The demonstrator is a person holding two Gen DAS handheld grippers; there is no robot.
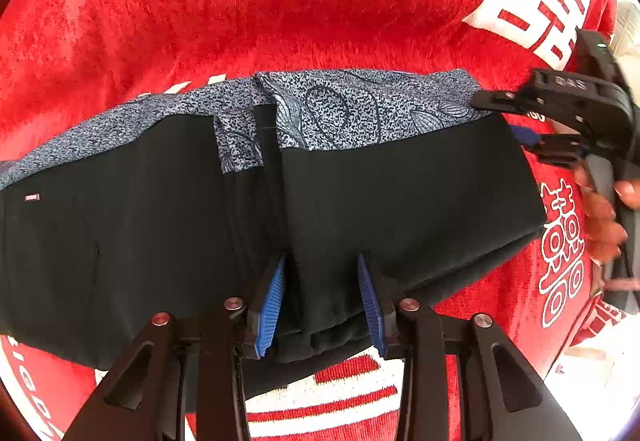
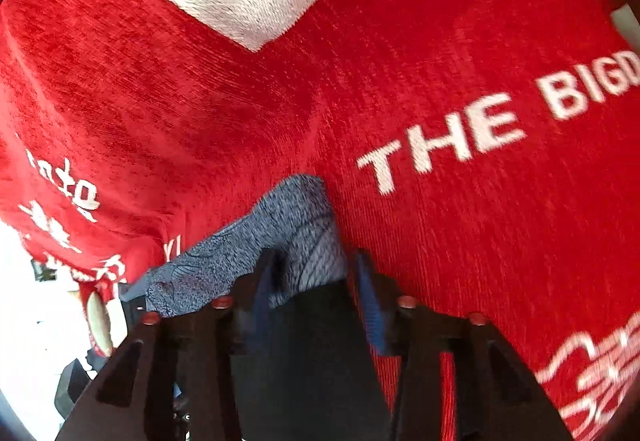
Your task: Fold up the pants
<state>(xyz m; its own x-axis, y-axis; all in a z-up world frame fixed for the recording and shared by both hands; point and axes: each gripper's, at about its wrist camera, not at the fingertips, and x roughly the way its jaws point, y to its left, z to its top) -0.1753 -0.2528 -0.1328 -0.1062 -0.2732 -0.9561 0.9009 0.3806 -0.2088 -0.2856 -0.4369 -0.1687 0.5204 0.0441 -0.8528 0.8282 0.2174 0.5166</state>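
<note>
The black pants [image 1: 400,193] with a blue-grey patterned band [image 1: 360,109] lie folded on the red blanket [image 1: 280,9]. My left gripper [image 1: 322,293] has its blue pads [image 1: 272,301] open around the near folded edge of the pants, with cloth between them. My right gripper [image 1: 516,117] shows at the right side of the pants, its jaws open astride the edge where band and black cloth meet. In the right wrist view the right gripper [image 2: 316,289] straddles the patterned band [image 2: 280,233] and black cloth [image 2: 304,341].
The red plush blanket with white lettering [image 2: 440,149] covers the whole surface. A person's hand [image 1: 604,217] holds the right gripper's handle. A bright floor area lies beyond the blanket's edge at the left in the right wrist view [image 2: 40,301].
</note>
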